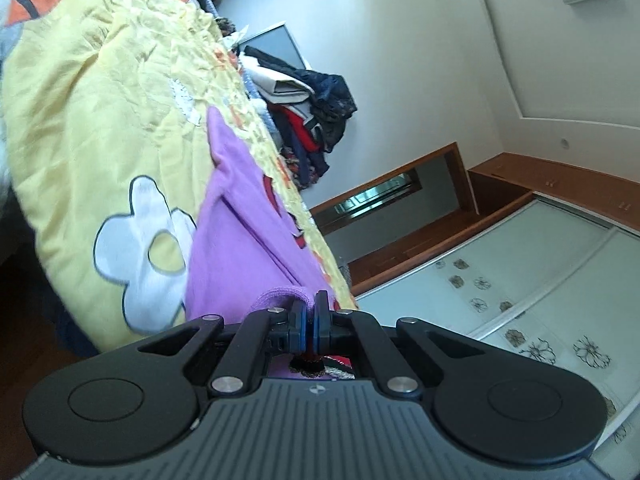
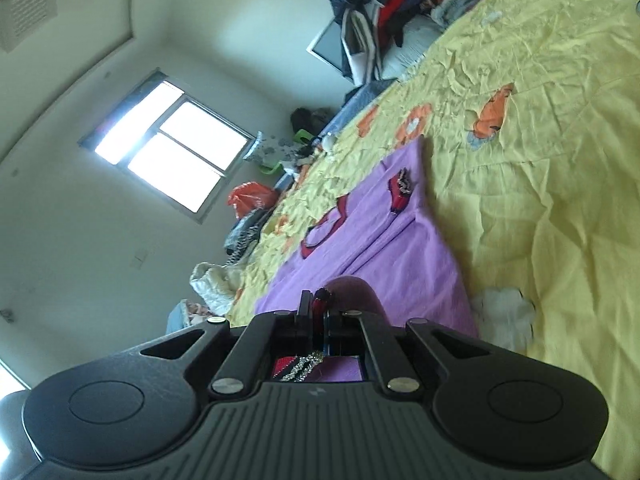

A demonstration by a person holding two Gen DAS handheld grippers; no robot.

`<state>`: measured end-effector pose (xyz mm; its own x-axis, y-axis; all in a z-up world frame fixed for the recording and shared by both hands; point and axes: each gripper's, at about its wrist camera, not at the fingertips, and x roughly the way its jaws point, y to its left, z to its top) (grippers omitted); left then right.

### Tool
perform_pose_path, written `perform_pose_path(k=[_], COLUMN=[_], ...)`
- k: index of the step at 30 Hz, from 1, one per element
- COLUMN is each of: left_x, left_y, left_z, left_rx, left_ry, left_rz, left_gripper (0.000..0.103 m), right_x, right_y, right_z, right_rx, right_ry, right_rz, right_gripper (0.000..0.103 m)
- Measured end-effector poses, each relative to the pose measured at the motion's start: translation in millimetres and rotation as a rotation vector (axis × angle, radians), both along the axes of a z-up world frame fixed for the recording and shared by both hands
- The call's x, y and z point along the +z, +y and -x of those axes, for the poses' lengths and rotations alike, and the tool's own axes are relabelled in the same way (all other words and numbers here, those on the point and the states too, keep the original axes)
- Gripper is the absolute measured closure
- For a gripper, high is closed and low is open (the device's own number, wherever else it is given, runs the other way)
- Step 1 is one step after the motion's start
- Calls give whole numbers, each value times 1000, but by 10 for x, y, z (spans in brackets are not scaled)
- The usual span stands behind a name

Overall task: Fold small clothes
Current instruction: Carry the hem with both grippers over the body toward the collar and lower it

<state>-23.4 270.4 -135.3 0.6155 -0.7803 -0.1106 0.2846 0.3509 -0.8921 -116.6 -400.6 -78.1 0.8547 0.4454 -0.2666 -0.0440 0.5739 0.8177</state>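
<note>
Purple garment [image 2: 384, 236] lengthwise away across the yellow bedspread [image 2: 540, 128], left gripper [image 1: 310, 312] and right gripper [image 2: 316, 312] clamped on its near edge

White walls, bright window [image 2: 172, 144], wooden wardrobe [image 1: 552, 216] (sliding flowered doors), yellow bedspread [image 2: 540, 140]

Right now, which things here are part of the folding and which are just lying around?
In the job: purple garment; left gripper and right gripper, both shut on it.
Lying about: yellow bedspread; clothes pile; orange plastic bag.
</note>
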Motion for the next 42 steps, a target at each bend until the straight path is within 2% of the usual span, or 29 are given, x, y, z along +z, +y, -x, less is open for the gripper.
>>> perform_pose_path(k=[7, 13, 15, 32, 36, 42], left_x=[-53, -89, -87, 296, 338, 259], left_y=[-99, -172, -217, -546, -553, -523], left_z=[-464, -835, -992, -2042, -2207, -2438], left_rx=[3, 4, 2, -15, -2, 16], left_ry=[45, 92, 111, 67, 69, 119], left_rz=[-36, -56, -86, -185, -185, -174], left_gripper=[101, 101, 101, 101, 101, 101], right_x=[-105, -310, -343, -222, -231, -277], right_y=[-150, -304, -339, -535, -569, -565], right_z=[-480, -901, -1011, -1852, -2090, -2474], right_rx=[-21, -45, -62, -33, -14, 11], right_ry=[63, 149, 164, 175, 184, 214], right_rz=[-24, -66, -63, 8, -20, -26], right_gripper=[98, 98, 98, 98, 98, 98])
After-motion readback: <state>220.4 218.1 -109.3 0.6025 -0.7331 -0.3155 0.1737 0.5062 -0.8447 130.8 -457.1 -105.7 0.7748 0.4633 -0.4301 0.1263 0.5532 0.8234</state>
